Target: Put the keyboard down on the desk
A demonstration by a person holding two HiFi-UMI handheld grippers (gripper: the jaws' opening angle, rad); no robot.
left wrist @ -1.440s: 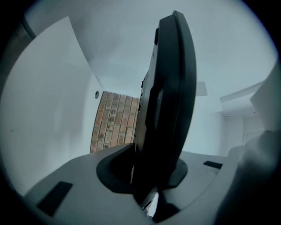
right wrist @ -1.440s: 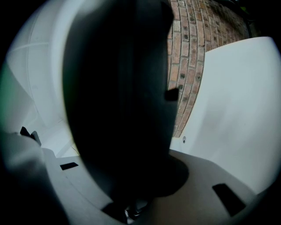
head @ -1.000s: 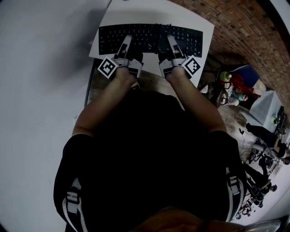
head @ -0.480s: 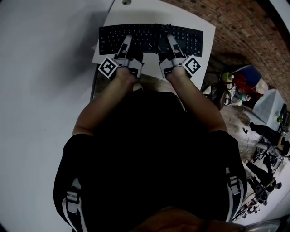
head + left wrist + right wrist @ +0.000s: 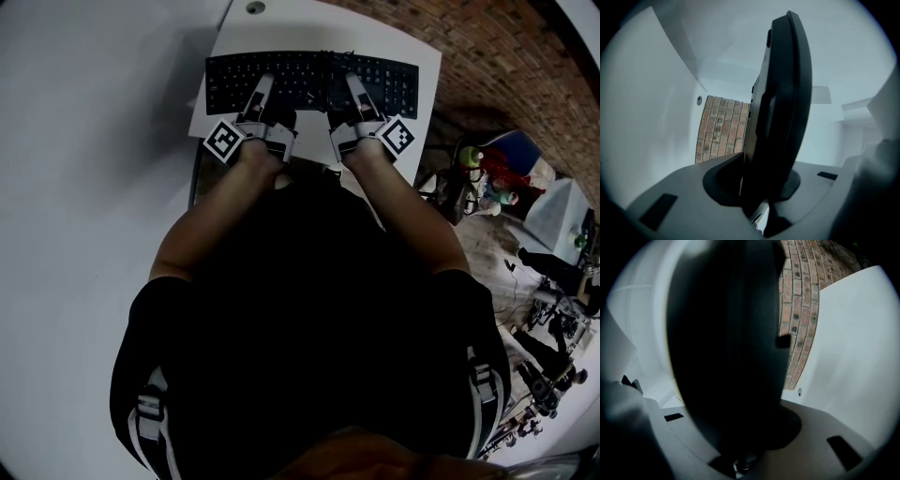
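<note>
Two grippers, one load: I hold a black keyboard [image 5: 312, 82] flat over the white worktop [image 5: 375, 33], with a brick wall [image 5: 487, 56] beyond. My left gripper [image 5: 260, 92] and right gripper [image 5: 354, 86] come in from the near long edge, one on each side of the middle, so the weight is shared.

In the left gripper view the keyboard runs edge-on between the fingers [image 5: 684, 201], which pinch it above and below. The right gripper view shows the same: those fingers [image 5: 825, 427] are clamped on the dark casing, with no daylight at the pads. Brick shows between the keyboard's underside and the worktop, so I judge that it hangs just clear of the surface and is not yet set down.

As I read it, the keyboard is light and fairly stiff, a long thin plastic board that should not sag between two holds but could twist if one hand drops first. The casing looks smooth, so a loose pinch may slip. The keys give under pressure, so a hard squeeze risks pressing or popping caps. The best hold seems to be this one: the front rim, both sides of centre, firm but not crushing. Both hands should come down together so the keyboard lands flat.
</note>
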